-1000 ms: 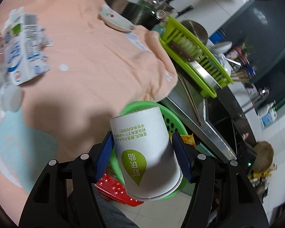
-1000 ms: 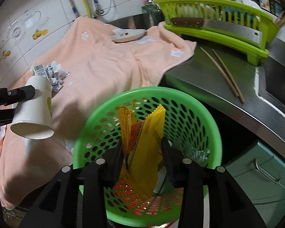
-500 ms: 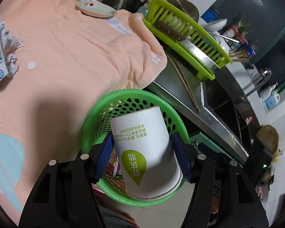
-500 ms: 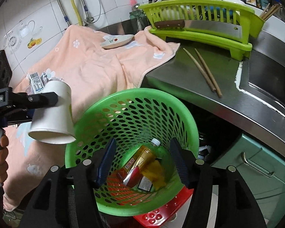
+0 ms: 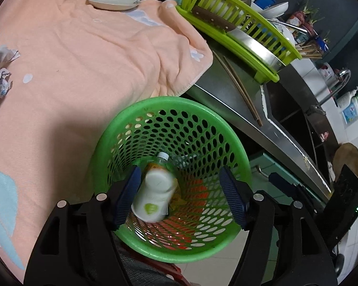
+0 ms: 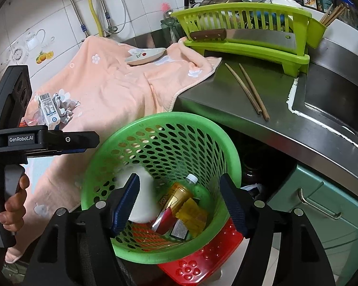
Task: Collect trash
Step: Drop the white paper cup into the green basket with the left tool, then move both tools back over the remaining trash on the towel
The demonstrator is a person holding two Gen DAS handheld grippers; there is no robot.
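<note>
Jaws of both grippers just opened, empty; blurred white paper cup (image 5: pixel 155 196) inside green basket (image 5: pixel 229 140).

left wrist: down into basket (image 5: pixel 136 109) | right wrist: same basket (image 6: pixel 155 119), close

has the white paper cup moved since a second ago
Yes. The white paper cup has left the left tongs, whose jaws have just been opening, and dropped into the green perforated plastic basket, beside the bottle.

My left gripper (image 6: pixel 83 143), a black plastic two-finger tool, carries "GenRobot.AI" in white along its side.
</note>
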